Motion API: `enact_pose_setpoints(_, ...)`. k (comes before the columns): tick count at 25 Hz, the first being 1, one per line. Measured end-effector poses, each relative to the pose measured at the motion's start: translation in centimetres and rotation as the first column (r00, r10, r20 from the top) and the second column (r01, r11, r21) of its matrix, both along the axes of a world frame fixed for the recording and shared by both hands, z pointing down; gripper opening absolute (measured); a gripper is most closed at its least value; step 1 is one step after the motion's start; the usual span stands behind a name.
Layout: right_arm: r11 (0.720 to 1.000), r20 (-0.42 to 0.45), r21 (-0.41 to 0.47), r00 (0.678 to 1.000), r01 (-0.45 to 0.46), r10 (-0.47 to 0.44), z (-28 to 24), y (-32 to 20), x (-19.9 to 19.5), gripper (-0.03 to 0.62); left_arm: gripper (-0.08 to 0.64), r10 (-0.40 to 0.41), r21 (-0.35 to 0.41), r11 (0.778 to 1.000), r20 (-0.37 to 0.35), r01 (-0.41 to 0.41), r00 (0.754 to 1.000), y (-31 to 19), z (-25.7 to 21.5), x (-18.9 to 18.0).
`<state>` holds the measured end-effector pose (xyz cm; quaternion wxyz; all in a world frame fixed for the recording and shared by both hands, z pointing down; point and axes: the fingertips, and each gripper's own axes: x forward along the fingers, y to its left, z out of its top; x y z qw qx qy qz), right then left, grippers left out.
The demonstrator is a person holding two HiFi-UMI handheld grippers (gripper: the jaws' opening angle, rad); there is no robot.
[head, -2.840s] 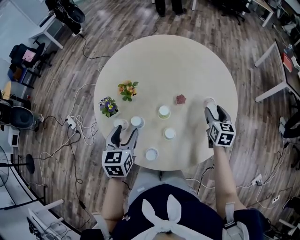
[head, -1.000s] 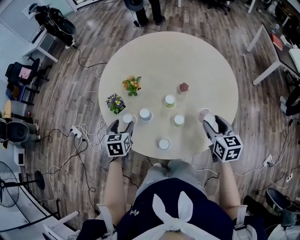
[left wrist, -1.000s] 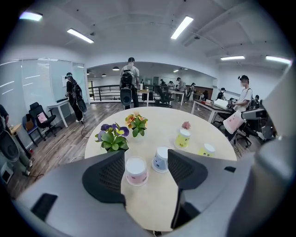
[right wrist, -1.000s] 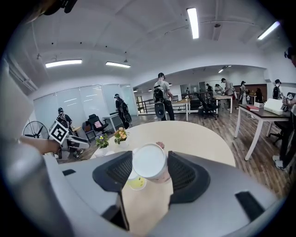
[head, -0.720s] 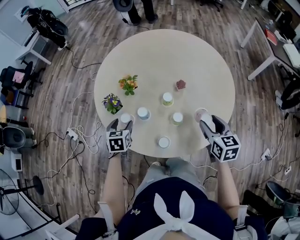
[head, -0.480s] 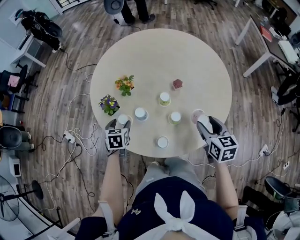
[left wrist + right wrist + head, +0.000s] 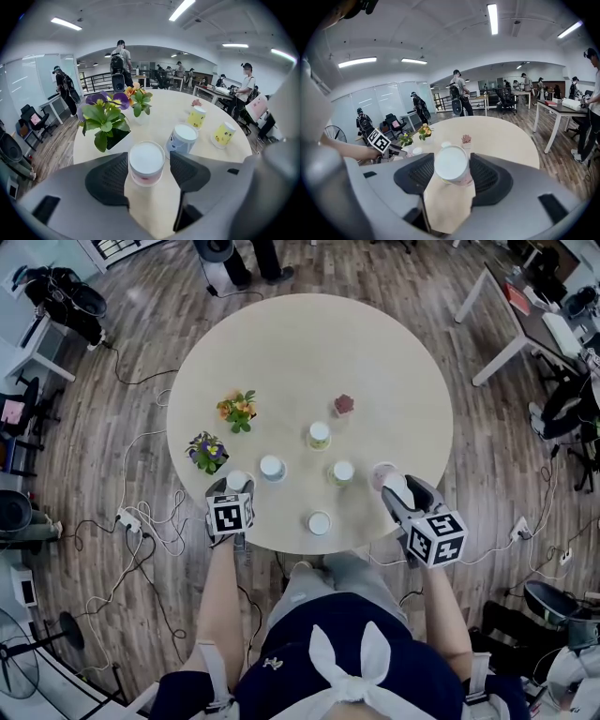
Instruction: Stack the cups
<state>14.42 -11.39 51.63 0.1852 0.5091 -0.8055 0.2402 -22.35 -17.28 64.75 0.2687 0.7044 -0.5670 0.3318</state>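
Here, at the near left edge of the round table [image 7: 375, 352], the left gripper [image 7: 234, 487] straddles an upturned white cup [image 7: 146, 161] that stands mouth down with a pink print low on its wall. The jaws are apart, one pad all but on the cup's side and a slim gap showing at the other, so nothing is gripped yet. The coming move likely turns on this alignment: the cup sits dead ahead and centred between the pads, its long axis upright, so a plain squeeze should take it. Across at the near right edge, the right gripper [image 7: 397, 491] has its jaws pressed on a second cup [image 7: 451, 164], carried tipped with its closed base toward the camera and seemingly clear of the tabletop. A blue cup [image 7: 183, 138] stands just beyond the left gripper's cup, nearer that hand. Two yellow cups [image 7: 197, 117] [image 7: 223, 134] with small cartoon faces stand toward the middle, and one more cup [image 7: 319, 522] waits at the near edge between the grippers. No brand or wording is legible; only the black-and-white square markers on the grippers' cubes.
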Motion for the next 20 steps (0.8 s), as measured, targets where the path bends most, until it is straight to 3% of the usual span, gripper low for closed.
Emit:
enact_pose_setpoints(4,1.000,0.001,-0.017,1.000,0.006,-0.006,0.5,0.5,-0.5,0.247,0.245,-0.011,0.011,1.000,0.000,0.011,1.000,0.1,0.1,-0.2)
enact_pose_setpoints(20,0.999,0.027,-0.026,0.999,0.042,-0.042,0.5,1.0,-1.5,0.247,0.246,-0.012,0.137,0.991,-0.017,0.014,1.000,3.1,-5.1,0.0)
